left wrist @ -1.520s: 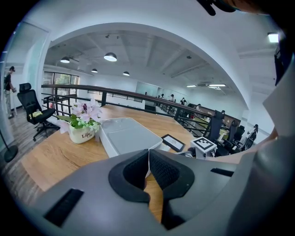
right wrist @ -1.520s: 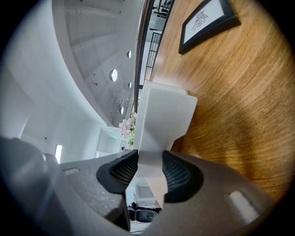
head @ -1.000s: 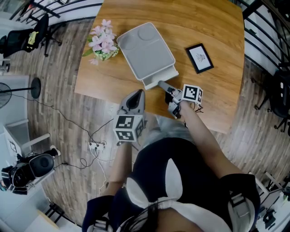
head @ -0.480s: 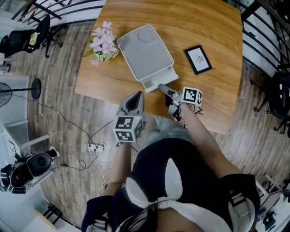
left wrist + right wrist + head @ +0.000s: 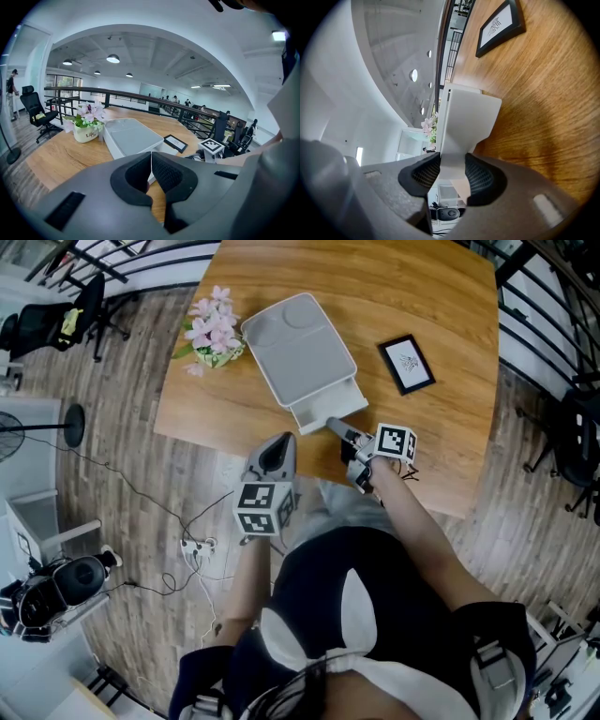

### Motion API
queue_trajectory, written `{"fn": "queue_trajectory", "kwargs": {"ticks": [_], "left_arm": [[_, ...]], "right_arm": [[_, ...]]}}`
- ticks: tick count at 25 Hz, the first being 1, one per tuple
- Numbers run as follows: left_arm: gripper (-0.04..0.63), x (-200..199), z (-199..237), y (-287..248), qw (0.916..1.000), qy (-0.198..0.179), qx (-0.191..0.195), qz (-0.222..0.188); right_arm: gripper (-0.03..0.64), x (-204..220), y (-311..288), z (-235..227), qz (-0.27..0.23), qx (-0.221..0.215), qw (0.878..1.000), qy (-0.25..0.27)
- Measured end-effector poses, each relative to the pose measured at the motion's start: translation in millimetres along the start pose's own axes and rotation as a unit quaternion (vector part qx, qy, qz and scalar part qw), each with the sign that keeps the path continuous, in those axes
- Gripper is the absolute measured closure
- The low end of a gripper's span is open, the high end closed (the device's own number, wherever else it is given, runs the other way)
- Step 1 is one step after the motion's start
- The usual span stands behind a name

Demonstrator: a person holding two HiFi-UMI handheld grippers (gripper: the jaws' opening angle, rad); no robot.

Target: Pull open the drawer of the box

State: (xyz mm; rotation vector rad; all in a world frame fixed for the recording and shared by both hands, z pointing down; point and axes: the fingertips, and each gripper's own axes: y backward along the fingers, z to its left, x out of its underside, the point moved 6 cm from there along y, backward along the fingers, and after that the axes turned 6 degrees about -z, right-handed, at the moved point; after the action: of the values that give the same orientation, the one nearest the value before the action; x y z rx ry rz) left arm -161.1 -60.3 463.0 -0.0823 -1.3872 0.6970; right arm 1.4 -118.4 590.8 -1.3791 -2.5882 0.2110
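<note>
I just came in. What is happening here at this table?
A person works at a wooden table with a gripper in each hand. The right gripper is closed on the front tab of the drawer of the grey box, and the drawer stands partly out. The left gripper is shut and empty, near the table's edge, apart from the box. A flower pot and a picture frame stand aside.

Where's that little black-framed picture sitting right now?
In the head view the black-framed picture lies on the wooden table, to the right of the grey box and a little beyond the right gripper.
</note>
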Motion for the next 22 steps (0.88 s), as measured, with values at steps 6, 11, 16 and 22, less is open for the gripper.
{"fn": "queue_trajectory", "kwargs": {"ticks": [6,11,16,22], "left_arm": [[0.574,3,-2,3,1.0,-0.001,0.001,0.003],[0.575,6,-1,7,1.0,0.0,-0.005,-0.001],[0.574,7,-3,10,1.0,0.001,-0.005,-0.002],[0.574,9,-8,11,1.0,0.0,-0.002,-0.004]], "right_arm": [[0.453,4,4,-3,0.002,-0.006,1.0,0.004],[0.453,7,9,-3,0.001,-0.007,1.0,0.005],[0.453,9,14,-3,-0.001,0.002,1.0,-0.002],[0.453,12,22,-4,-0.001,0.001,1.0,-0.001]]}}
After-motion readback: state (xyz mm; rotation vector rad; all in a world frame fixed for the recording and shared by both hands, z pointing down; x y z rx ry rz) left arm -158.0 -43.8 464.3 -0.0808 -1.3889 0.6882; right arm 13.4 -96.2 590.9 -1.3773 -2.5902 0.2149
